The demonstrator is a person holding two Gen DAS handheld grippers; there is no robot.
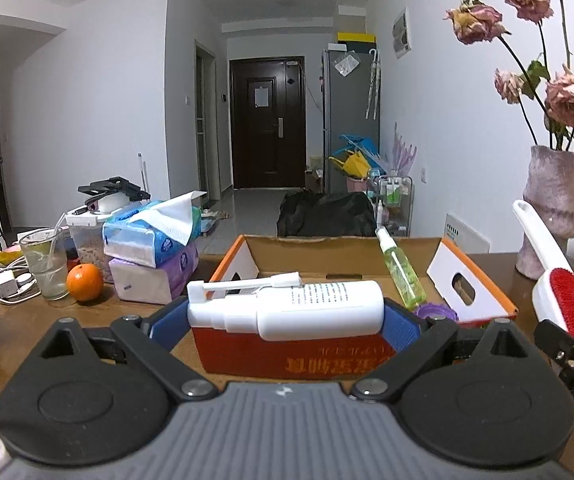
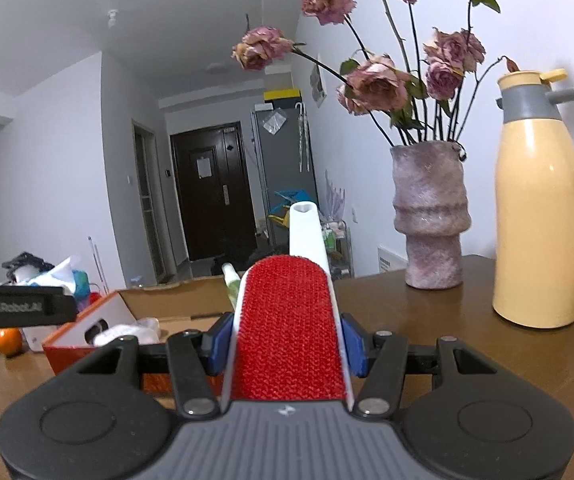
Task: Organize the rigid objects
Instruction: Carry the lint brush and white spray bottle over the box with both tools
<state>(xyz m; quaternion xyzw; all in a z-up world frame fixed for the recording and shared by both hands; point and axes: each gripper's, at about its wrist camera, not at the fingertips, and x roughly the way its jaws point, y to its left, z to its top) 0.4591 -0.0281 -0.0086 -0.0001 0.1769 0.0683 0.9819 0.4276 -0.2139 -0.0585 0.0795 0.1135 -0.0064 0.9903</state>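
Observation:
My left gripper [image 1: 285, 320] is shut on a white spray bottle [image 1: 307, 310], which lies sideways between the blue pads with its nozzle to the left. It hangs just in front of an open orange cardboard box [image 1: 279, 356]. Inside the box a green spray bottle [image 1: 403, 272] leans on the back wall, and a purple object [image 1: 435, 312] lies there too. My right gripper [image 2: 287, 340] is shut on a white lint brush [image 2: 287, 320] with a red pad, its handle pointing forward. That brush [image 1: 567, 300] also shows at the right edge of the left wrist view, right of the box.
On the brown table, a vase of dried roses [image 2: 431, 216] and a yellow thermos jug [image 2: 539, 220] stand at the right by the wall. Left of the box are stacked tissue packs [image 1: 151, 236], an orange [image 1: 84, 282], a glass [image 1: 45, 268] and charger cables [image 1: 7, 284].

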